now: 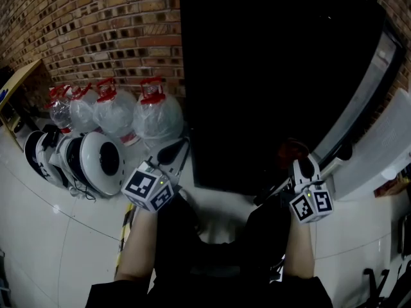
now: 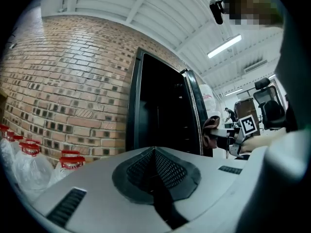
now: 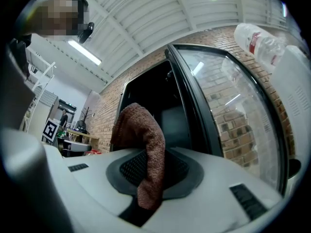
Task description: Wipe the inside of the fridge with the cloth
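The black fridge [image 1: 270, 76] stands open, its inside dark, and its glass door [image 1: 366, 95] swings out to the right. My right gripper [image 1: 300, 164] is shut on a brown cloth [image 1: 291, 151] just in front of the opening. In the right gripper view the cloth [image 3: 143, 140] hangs folded over between the jaws of the right gripper [image 3: 151, 155], with the glass door [image 3: 228, 110] beside it. My left gripper [image 1: 170, 153] is shut and holds nothing, low at the fridge's left corner. From the left gripper [image 2: 154, 151] I see the fridge [image 2: 160, 110] and the cloth [image 2: 211, 127].
Several big water jugs with red caps [image 1: 151, 111] stand against the brick wall [image 1: 96, 24] left of the fridge. Round white and black devices [image 1: 96, 162] lie on the floor before them. A white appliance [image 1: 385, 153] stands behind the door, with a plastic bottle [image 3: 257, 40] on it.
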The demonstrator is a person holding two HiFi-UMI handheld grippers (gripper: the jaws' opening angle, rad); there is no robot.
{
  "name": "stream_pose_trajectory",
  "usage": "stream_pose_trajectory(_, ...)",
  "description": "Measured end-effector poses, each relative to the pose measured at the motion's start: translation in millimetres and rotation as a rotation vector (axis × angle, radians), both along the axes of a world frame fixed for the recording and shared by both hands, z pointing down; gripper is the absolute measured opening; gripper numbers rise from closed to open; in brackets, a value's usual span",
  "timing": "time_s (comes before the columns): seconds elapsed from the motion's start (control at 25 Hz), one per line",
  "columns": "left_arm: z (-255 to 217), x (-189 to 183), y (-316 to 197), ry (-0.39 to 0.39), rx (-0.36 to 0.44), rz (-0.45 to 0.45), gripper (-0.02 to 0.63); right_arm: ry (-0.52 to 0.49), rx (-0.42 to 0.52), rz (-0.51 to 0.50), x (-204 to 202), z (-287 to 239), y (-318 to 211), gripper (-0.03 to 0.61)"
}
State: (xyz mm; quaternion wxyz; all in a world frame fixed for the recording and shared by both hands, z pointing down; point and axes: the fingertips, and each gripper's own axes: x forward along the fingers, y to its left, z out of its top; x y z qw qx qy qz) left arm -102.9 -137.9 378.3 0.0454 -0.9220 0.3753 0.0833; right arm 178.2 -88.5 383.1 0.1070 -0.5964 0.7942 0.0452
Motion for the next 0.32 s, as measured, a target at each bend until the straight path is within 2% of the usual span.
stream_pose_trajectory(0.12,2.1,-2.5,1.9,0.006,-0.007,0.004,0.0,-0.023,0.001,0.006,4.8,1.4,3.8,0.068)
stream_pose_trajectory(0.32,2.0,-8.6,3.6,0.036,-0.02,0.001,0.0,-0.001,0.012,0.017,4.3,1.5,9.1,0.069)
